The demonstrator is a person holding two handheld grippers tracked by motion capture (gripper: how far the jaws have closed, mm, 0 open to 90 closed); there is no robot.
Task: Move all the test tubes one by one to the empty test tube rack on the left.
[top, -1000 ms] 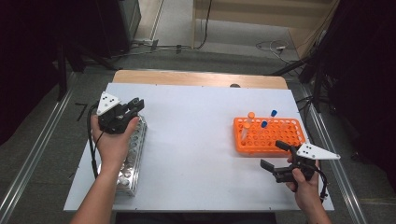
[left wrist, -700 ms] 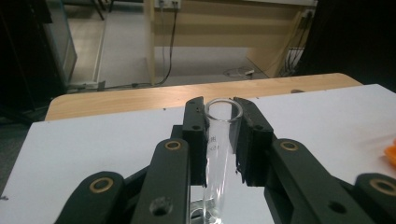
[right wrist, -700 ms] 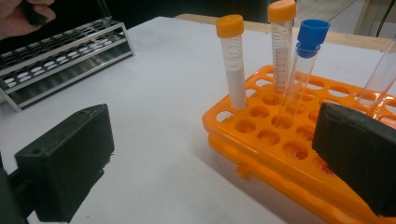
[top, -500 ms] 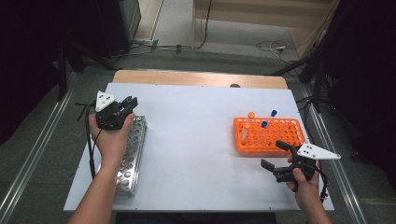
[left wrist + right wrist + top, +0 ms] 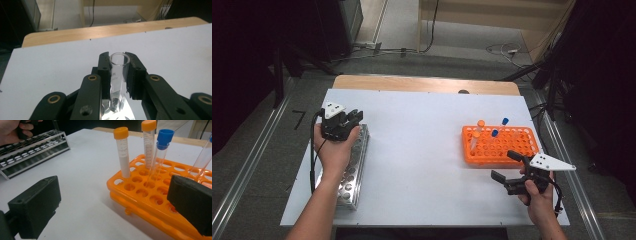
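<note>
My left gripper (image 5: pixel 346 120) hovers over the far end of a metal tube rack (image 5: pixel 355 167) at the table's left. It is shut on a clear, uncapped glass test tube (image 5: pixel 118 72), which stands upright between the jaws with its lower end just above the rack's holes (image 5: pixel 117 113). My right gripper (image 5: pixel 508 169) is open and holds nothing, just in front of an orange tube rack (image 5: pixel 517 150). In the right gripper view this orange rack (image 5: pixel 150 195) carries two orange-capped tubes (image 5: pixel 122 152) and a blue-capped tube (image 5: pixel 161 147).
White tabletop (image 5: pixel 422 150) spreads between the two racks. A wooden strip (image 5: pixel 422 84) runs along the far edge. Metal rails flank the table on both sides. The metal rack (image 5: pixel 32 150) lies far off in the right gripper view.
My left hand has shifted a little to the left over the metal rack's far end, the tube still gripped. The right gripper has hardly moved.
</note>
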